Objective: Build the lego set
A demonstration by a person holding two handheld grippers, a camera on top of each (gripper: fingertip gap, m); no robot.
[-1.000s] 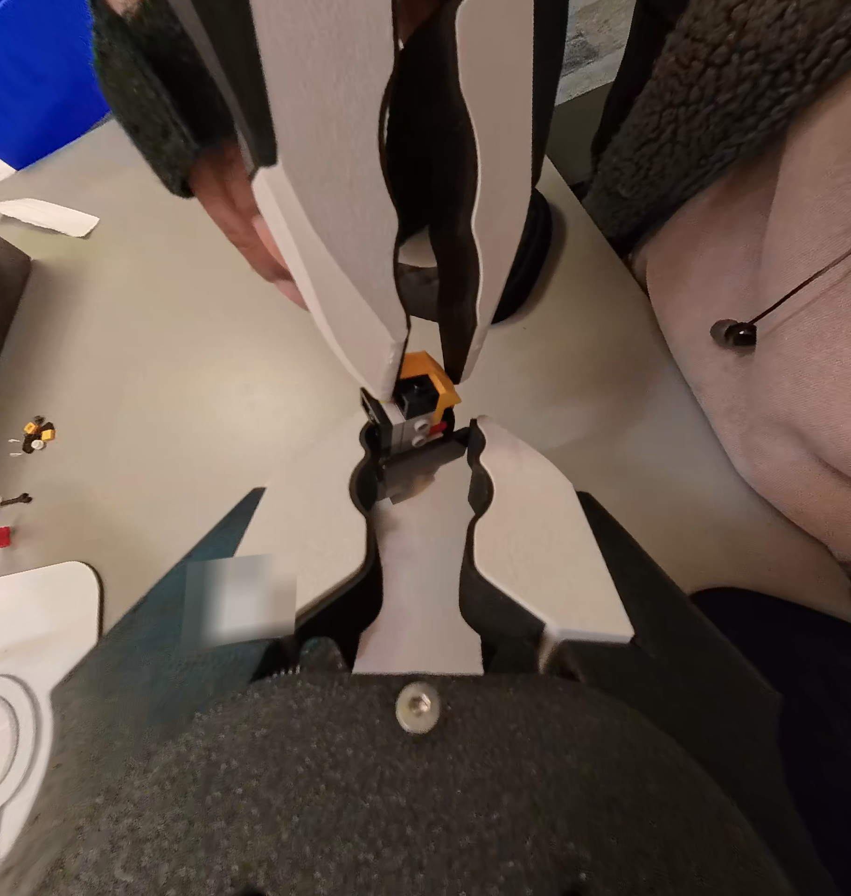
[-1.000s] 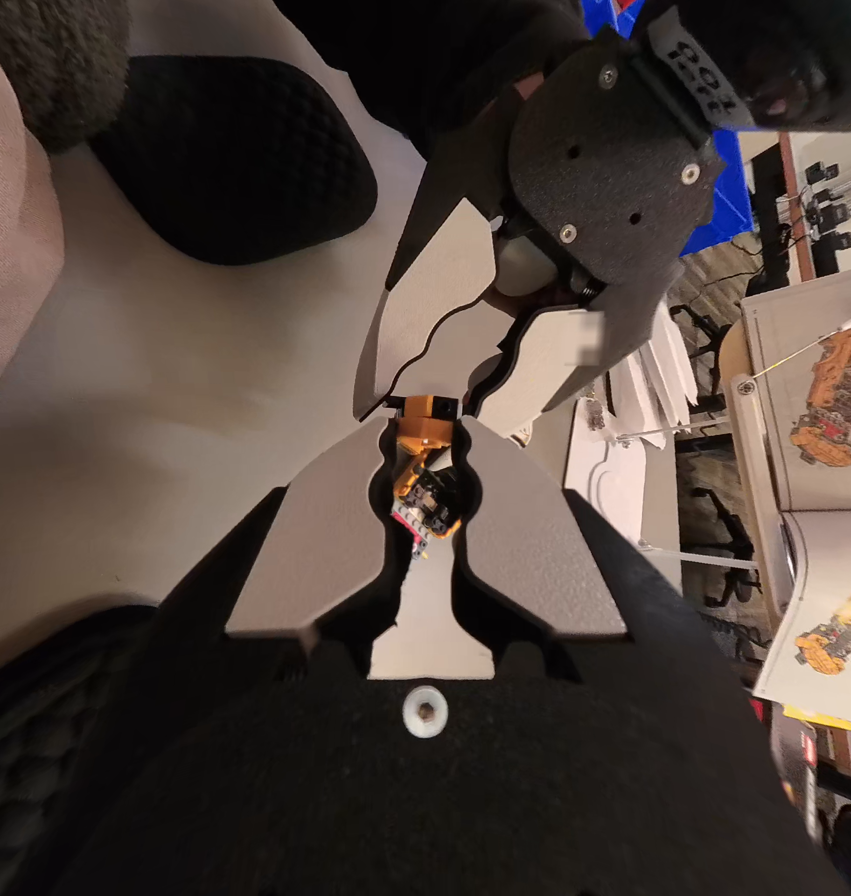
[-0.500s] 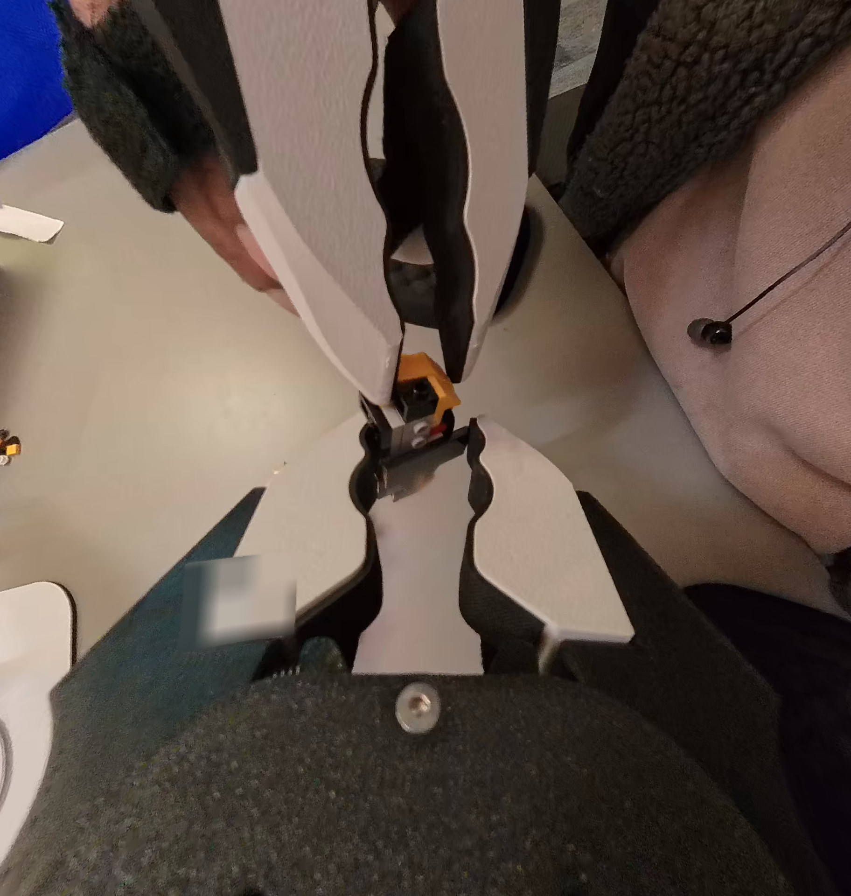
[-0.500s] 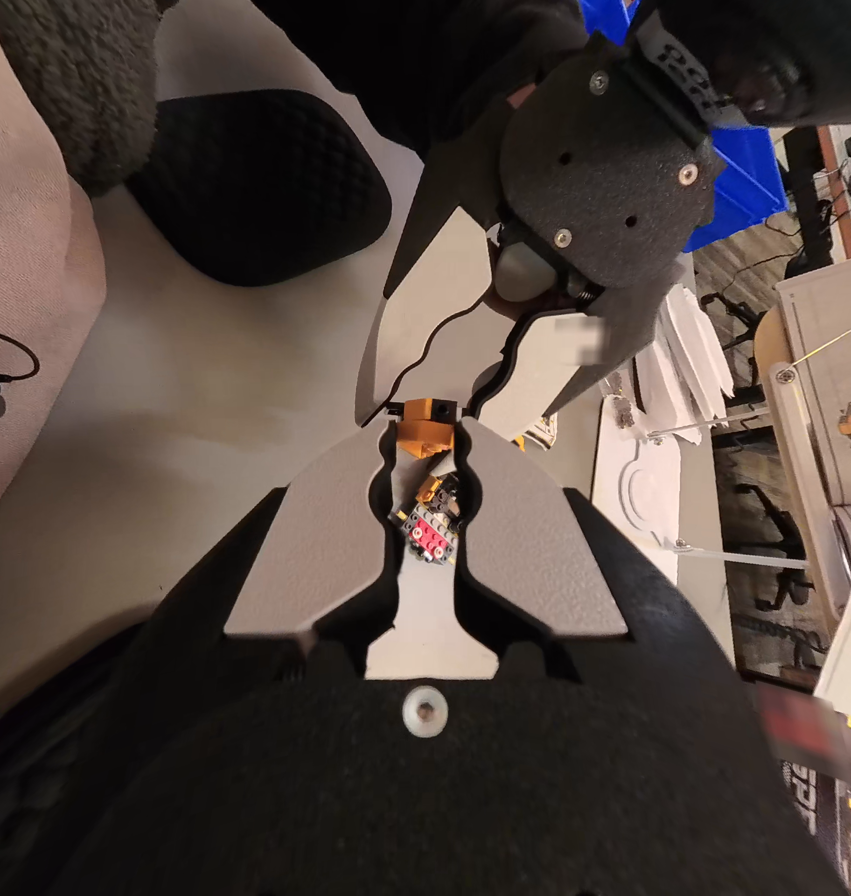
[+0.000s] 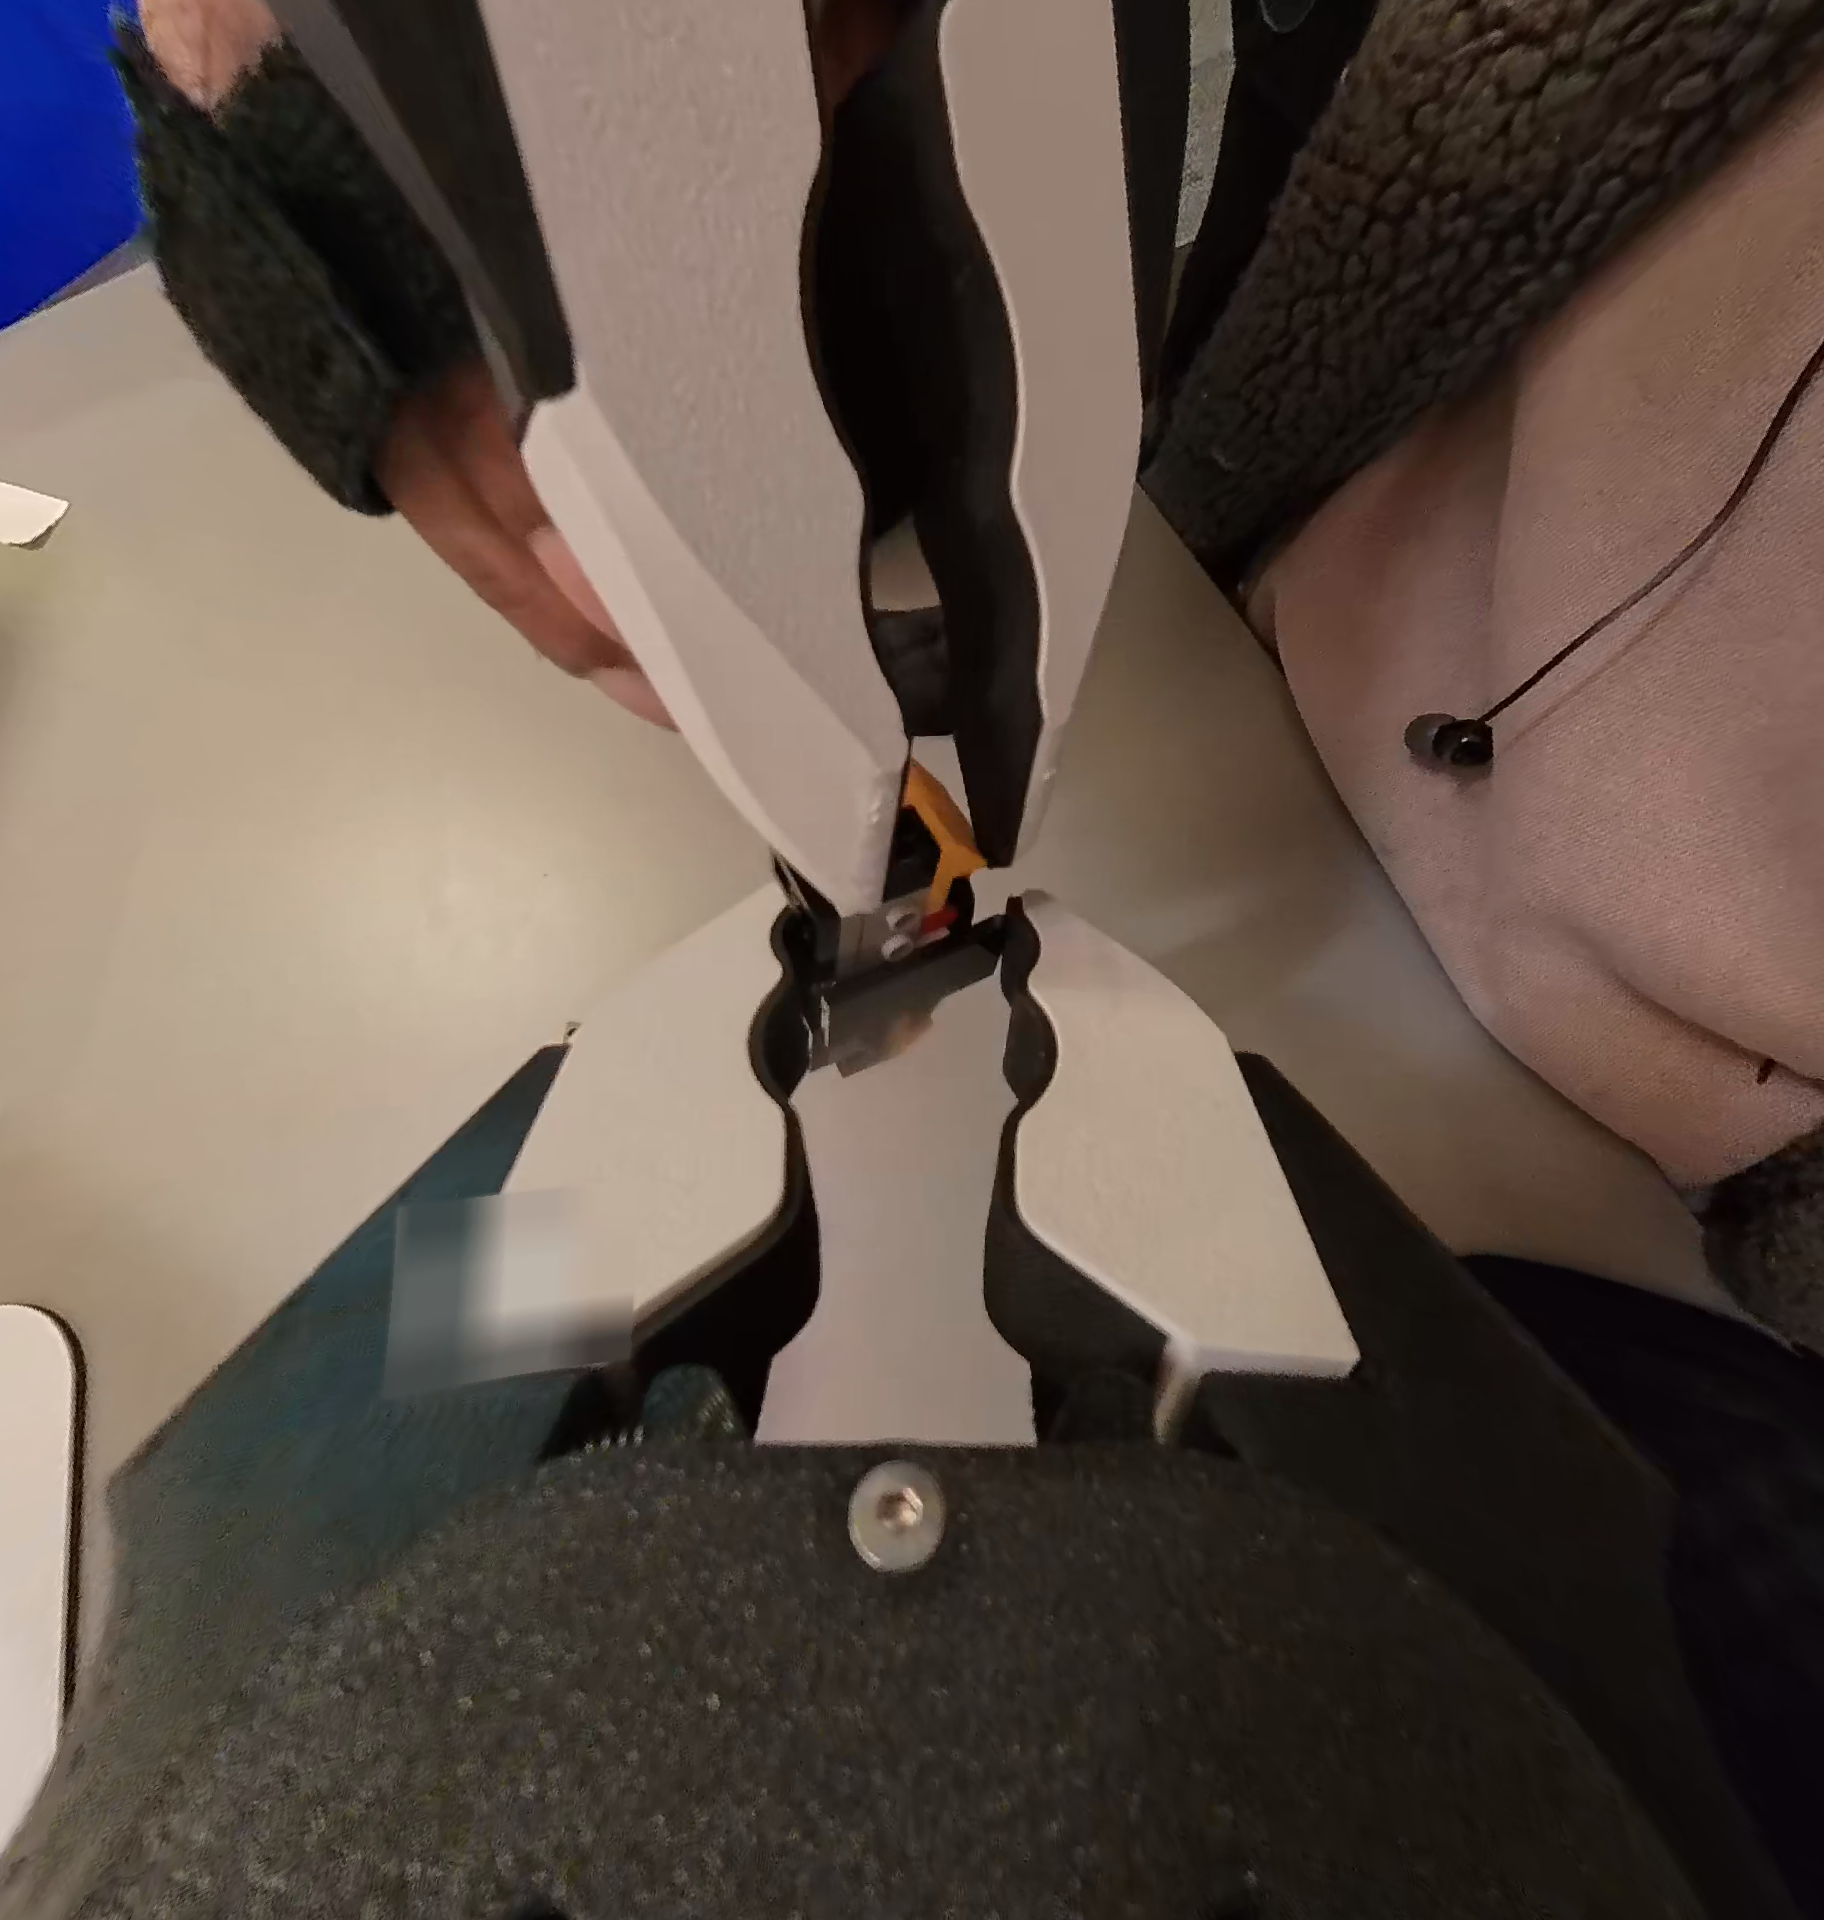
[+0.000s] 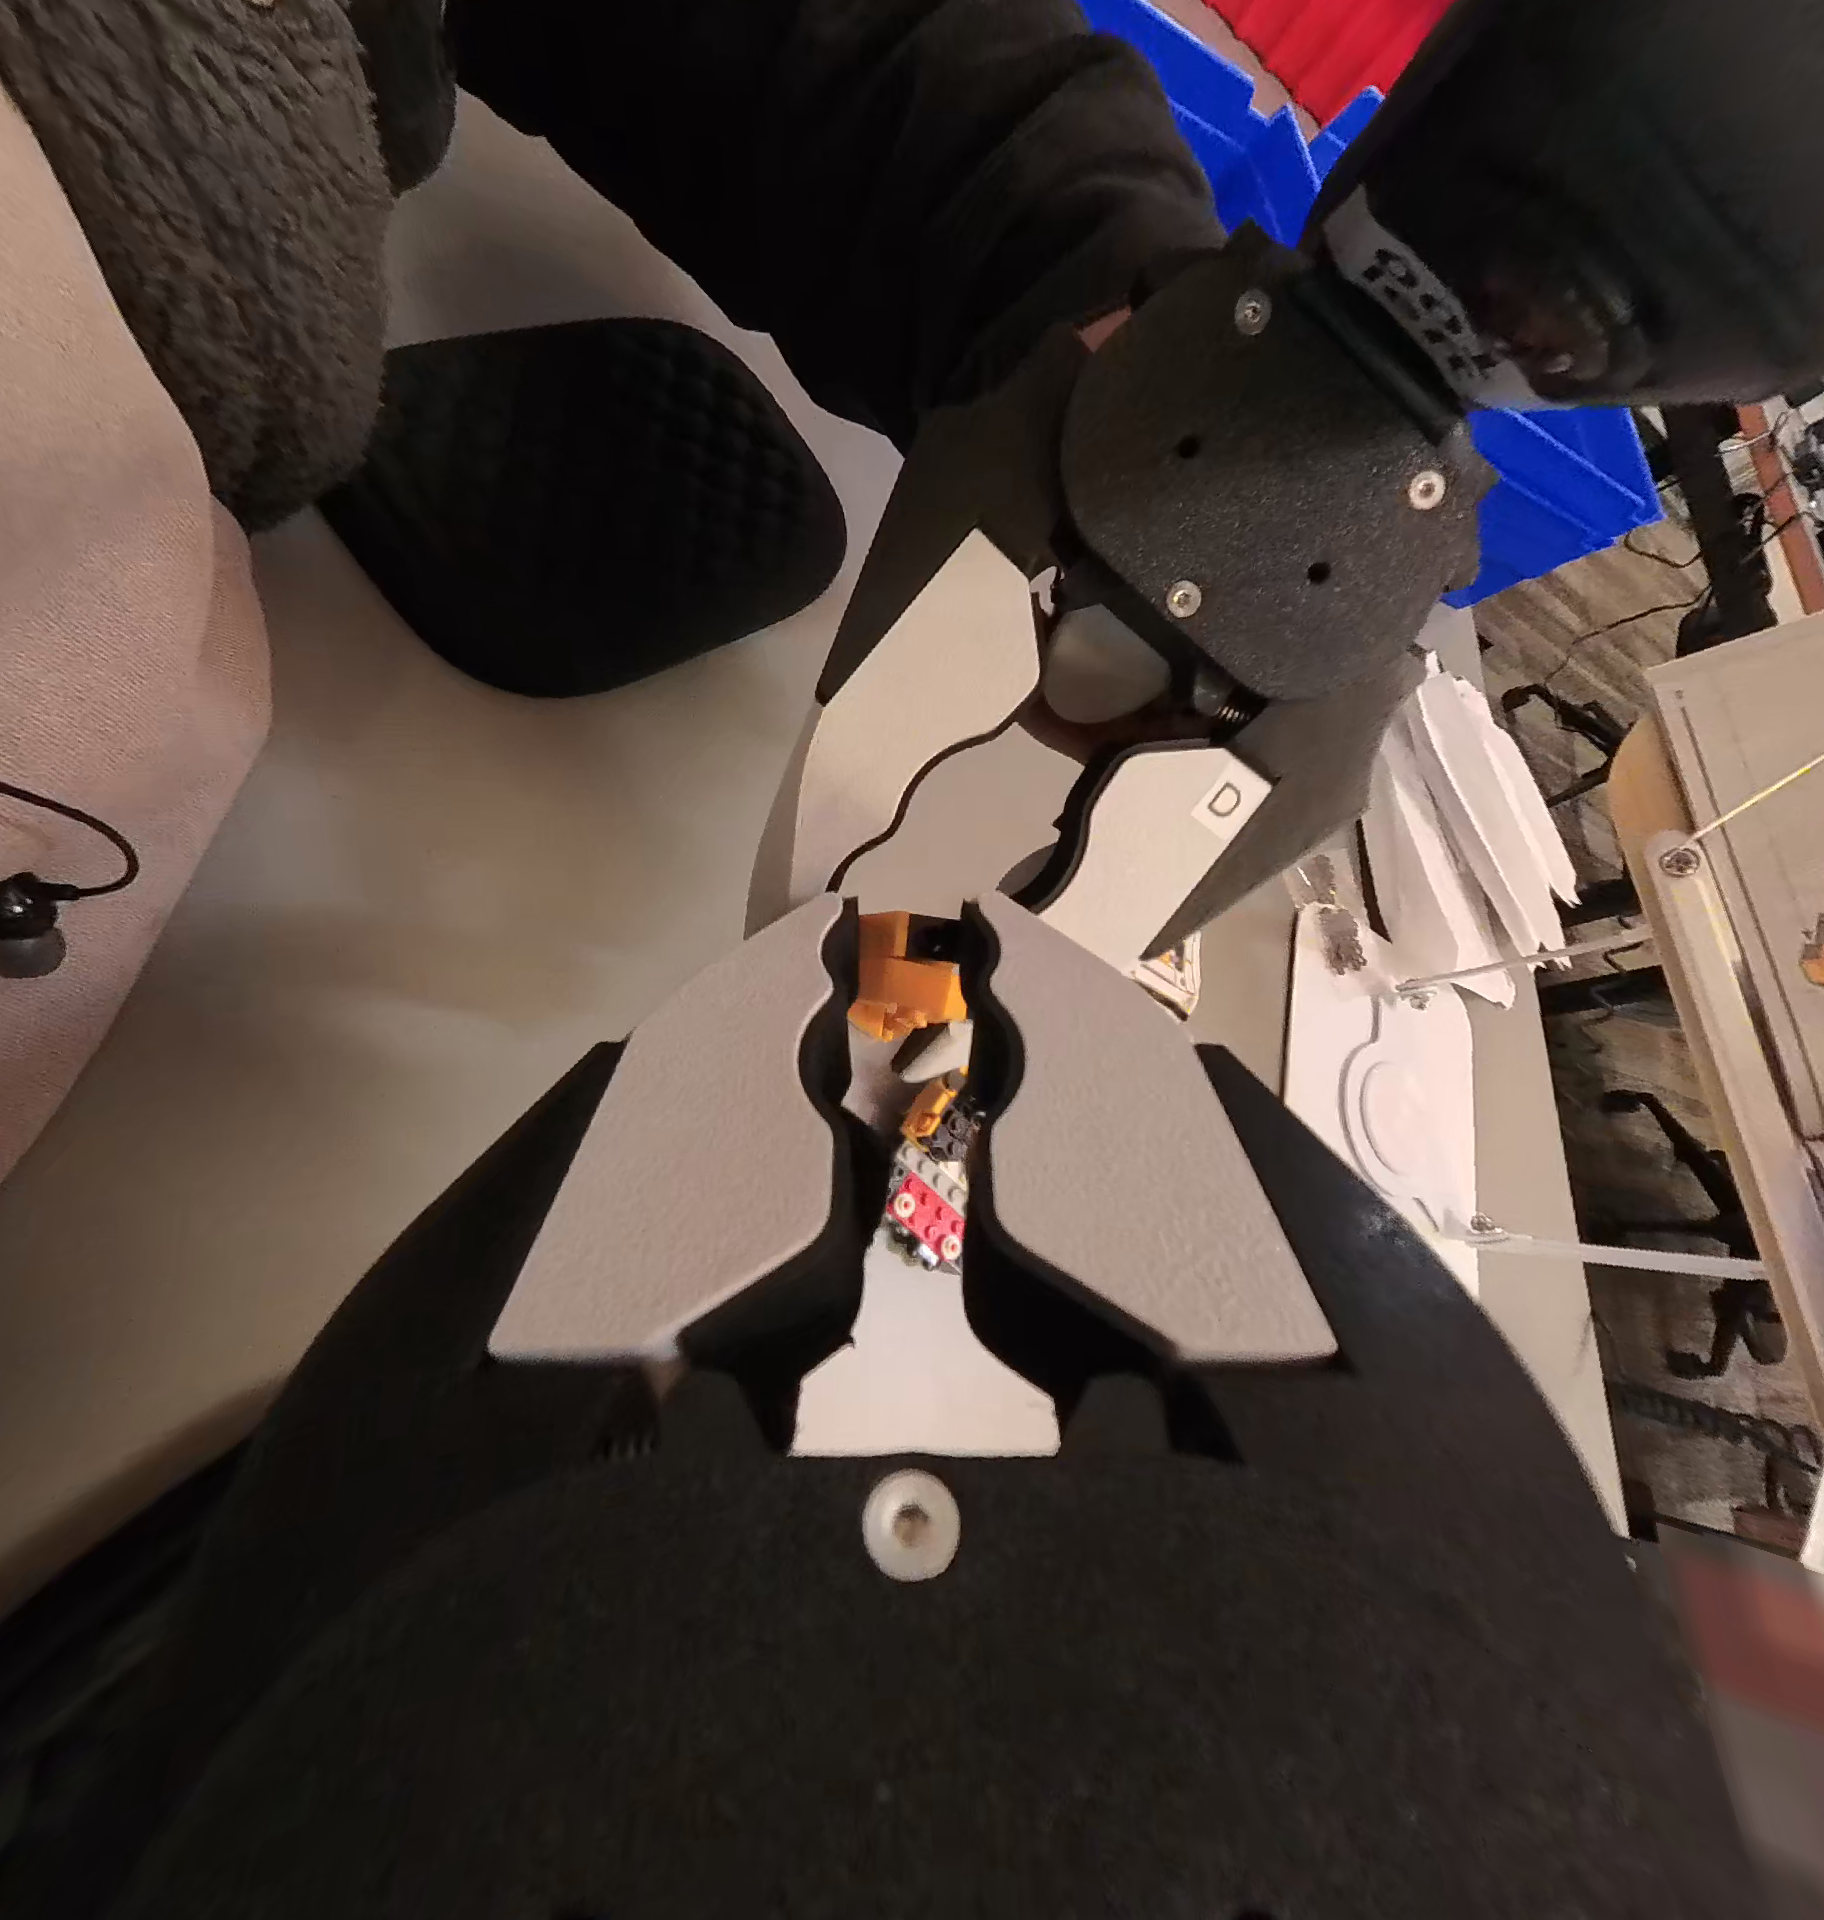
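You have one lego build (image 5: 913, 940) clamped between both grippers, above the table (image 5: 264, 831). Left gripper (image 5: 903, 951) grips its dark base plate; right gripper (image 6: 913, 935) grips the orange block on top. Two blue bins (image 6: 1542, 499) sit far right; one small lettered sticker (image 6: 1222, 800) on the left gripper.

left hand-held gripper (image 5: 908, 935) & right hand-held gripper (image 6: 908, 951) meet tip to tip, both clamped.

The right gripper (image 5: 939, 842) now covers more of the orange brick (image 5: 939, 821) — and the lego build (image 6: 923, 1174) between its fingers shows its red studs more fully.
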